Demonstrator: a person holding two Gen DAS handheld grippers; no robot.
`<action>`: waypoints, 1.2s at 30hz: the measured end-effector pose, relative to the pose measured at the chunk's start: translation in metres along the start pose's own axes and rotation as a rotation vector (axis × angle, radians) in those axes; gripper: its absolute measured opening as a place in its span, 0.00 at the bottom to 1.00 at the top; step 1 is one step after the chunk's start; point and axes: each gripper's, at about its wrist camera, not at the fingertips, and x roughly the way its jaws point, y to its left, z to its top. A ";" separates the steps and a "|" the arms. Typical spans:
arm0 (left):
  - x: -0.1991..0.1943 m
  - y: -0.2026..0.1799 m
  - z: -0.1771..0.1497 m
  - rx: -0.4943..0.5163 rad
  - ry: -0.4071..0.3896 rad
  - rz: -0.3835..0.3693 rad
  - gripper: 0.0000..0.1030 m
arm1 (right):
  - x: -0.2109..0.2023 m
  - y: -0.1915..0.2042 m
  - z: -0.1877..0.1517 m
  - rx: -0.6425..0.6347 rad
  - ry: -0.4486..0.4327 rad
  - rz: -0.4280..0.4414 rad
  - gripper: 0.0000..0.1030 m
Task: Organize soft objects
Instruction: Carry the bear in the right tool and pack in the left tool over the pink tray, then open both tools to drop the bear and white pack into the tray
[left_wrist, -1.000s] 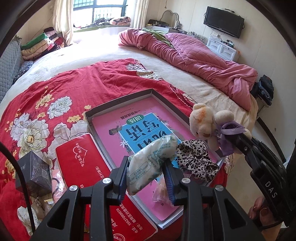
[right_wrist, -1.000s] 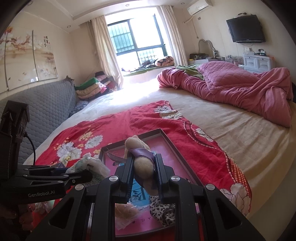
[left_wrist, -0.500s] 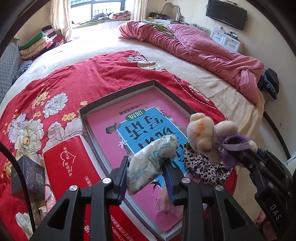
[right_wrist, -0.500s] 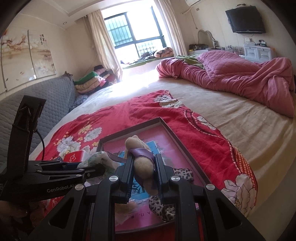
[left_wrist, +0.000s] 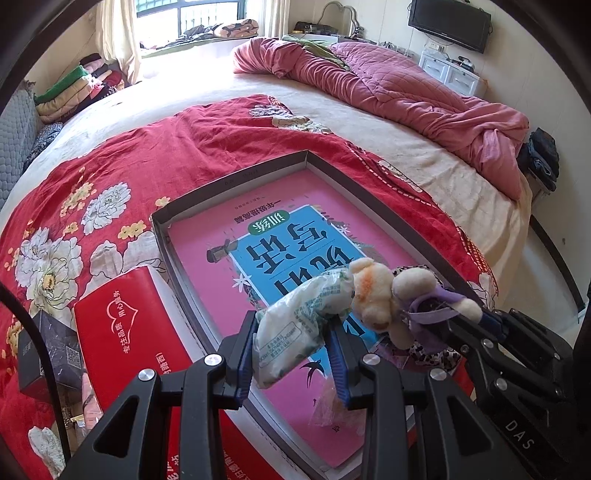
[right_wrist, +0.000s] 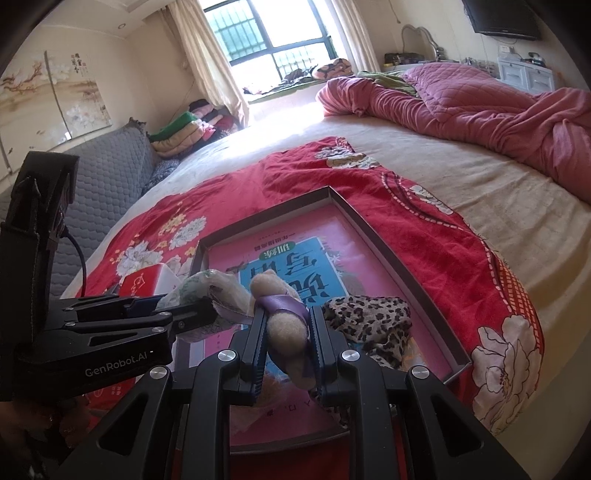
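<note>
A soft packet (left_wrist: 308, 325) is pinched in the left claw (left_wrist: 295, 354), a plush bear (right_wrist: 284, 325) in the right claw (right_wrist: 286, 350), above a tray (left_wrist: 229, 181).

Fuzzy plush bear (left_wrist: 384, 295); crinkly glossy plastic packet (left_wrist: 299, 325); matt cardboard tray (left_wrist: 229, 181).

Bright daylight from window (right_wrist: 275, 40), blown-out glare on bed (right_wrist: 295, 114) below; sharp focus, fisheye edges dark.
</note>
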 end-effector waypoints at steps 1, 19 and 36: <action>0.001 0.000 0.000 -0.002 0.004 -0.002 0.35 | 0.002 -0.001 -0.001 0.004 0.005 -0.007 0.21; 0.016 -0.003 0.000 0.004 0.046 -0.003 0.35 | 0.009 -0.026 -0.007 0.068 0.048 -0.127 0.31; 0.023 -0.011 0.004 0.034 0.087 -0.005 0.39 | 0.009 -0.025 -0.007 0.056 0.046 -0.170 0.33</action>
